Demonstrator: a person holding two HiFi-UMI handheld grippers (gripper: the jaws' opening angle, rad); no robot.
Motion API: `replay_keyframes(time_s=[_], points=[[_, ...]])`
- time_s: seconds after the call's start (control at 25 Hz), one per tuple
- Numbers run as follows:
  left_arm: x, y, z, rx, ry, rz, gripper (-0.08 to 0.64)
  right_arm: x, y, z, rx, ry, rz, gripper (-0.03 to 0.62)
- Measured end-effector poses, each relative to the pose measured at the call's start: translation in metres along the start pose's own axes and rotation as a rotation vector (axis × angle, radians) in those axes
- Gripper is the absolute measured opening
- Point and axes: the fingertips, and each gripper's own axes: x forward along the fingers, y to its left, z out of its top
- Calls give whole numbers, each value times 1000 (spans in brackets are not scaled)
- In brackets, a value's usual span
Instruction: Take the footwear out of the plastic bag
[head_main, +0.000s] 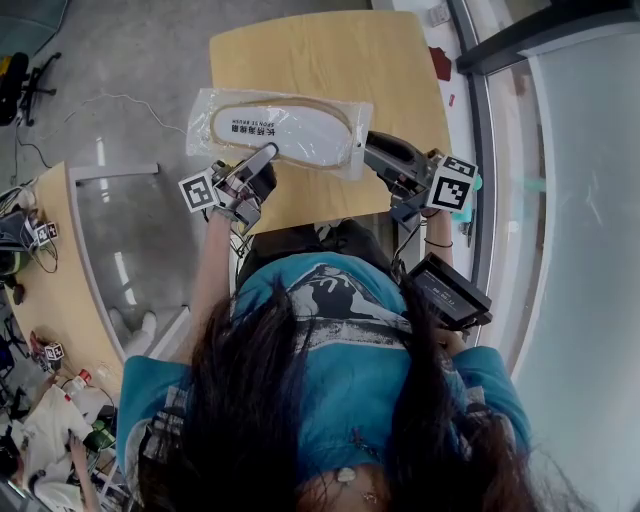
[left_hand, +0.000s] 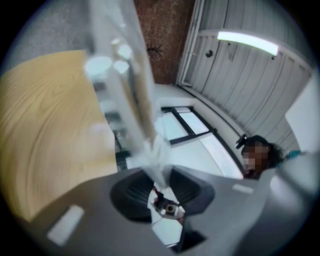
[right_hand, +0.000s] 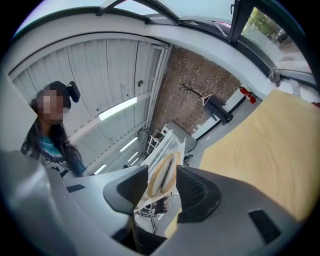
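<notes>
The footwear (head_main: 290, 130), a flat white sole with a tan rim, is sealed inside the clear plastic bag (head_main: 205, 125) and has not been taken out. In the head view the bag sits over the near part of the wooden tabletop (head_main: 330, 60), its left end overhanging the tabletop's left edge. Whether its underside touches the wood cannot be told. The sole's long axis runs left to right across that view, one end toward each gripper, with its broad face turned up to the camera. The left tongs (head_main: 262, 160) meet the bag at its near left corner. In the left gripper view these tongs (left_hand: 159, 175) are clamped on a bunched fold of the plastic (left_hand: 132, 90), which rises away from the pads as a blurred strip. The right tongs (head_main: 375, 150) are at the bag's right end. In the right gripper view these tongs (right_hand: 162, 182) stand apart, and the sole (right_hand: 164, 172) is seen edge-on between the two ribbed pads, which do not press on it.
</notes>
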Motion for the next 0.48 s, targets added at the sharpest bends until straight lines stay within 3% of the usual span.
replay_keyframes(time_s=[0.12, 0.24, 0.36, 0.48], points=[[2, -2, 0, -1, 10, -6, 87, 2, 5, 2, 7, 0, 23, 155], [5, -7, -1, 3, 18, -30, 83, 4, -8, -7, -26, 69, -54, 155], [9, -23, 4, -26, -22, -140, 80, 3, -20, -15, -10, 99, -95, 164], [16, -31, 8, -29, -26, -182, 79, 1, -10, -6, 69, 19, -6, 177]])
